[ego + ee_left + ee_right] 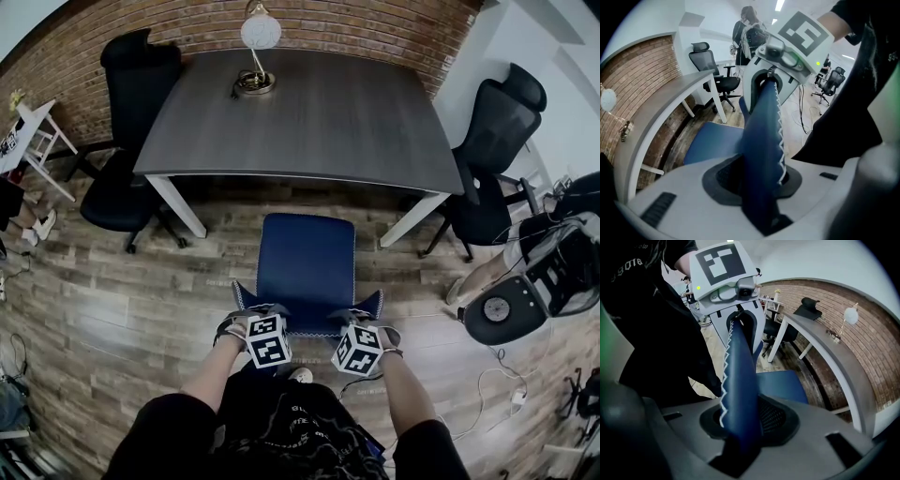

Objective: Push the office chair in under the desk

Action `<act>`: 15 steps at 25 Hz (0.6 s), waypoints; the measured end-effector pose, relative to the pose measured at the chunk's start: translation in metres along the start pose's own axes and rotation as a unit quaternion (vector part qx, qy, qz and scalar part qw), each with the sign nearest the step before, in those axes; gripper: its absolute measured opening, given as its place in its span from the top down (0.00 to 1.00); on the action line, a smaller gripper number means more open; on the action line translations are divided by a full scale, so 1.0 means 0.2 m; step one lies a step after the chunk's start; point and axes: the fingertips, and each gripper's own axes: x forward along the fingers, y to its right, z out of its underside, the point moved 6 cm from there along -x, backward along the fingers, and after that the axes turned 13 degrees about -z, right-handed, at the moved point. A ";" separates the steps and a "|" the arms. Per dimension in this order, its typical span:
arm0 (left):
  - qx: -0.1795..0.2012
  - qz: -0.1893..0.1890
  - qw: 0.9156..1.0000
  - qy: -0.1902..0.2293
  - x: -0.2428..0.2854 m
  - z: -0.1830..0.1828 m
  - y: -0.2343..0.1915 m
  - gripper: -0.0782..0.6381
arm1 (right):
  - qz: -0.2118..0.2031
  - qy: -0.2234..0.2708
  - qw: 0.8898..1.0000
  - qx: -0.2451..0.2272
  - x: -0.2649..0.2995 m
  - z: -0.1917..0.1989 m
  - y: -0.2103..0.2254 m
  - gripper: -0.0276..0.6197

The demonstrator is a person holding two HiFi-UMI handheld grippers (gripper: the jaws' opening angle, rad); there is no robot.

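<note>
The left tongs (251,317) and right tongs (364,321) each clench the backrest edge of the blue chair (307,267), which stands just before the desk (309,122).

Leaning forward, the person reaches both arms out and down, a gripper in each hand. The left gripper (251,317) and right gripper (367,321) point steeply downward, side by side and well apart, their marker cubes (267,339) facing up. Each has its jaws clamped over the top edge of the blue chair backrest (740,376). The bare left forearm (212,377) and right forearm (406,384) extend from black sleeves (164,436).
</note>
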 end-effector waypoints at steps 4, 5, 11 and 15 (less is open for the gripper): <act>0.000 0.006 1.000 -0.001 0.00 0.00 -0.01 0.73 | -0.006 -0.001 1.000 0.001 0.00 0.00 0.01 0.80; 0.000 0.007 1.000 -0.001 0.01 0.00 -0.02 0.73 | -0.007 -0.001 1.000 0.001 0.00 -0.01 0.02 0.80; 0.000 0.013 1.000 -0.002 0.01 -0.01 -0.06 0.73 | -0.017 -0.004 1.000 0.005 -0.01 -0.01 0.06 0.80; 0.000 0.017 1.000 -0.004 0.01 0.00 -0.07 0.73 | -0.023 -0.006 1.000 0.009 -0.01 -0.02 0.07 0.81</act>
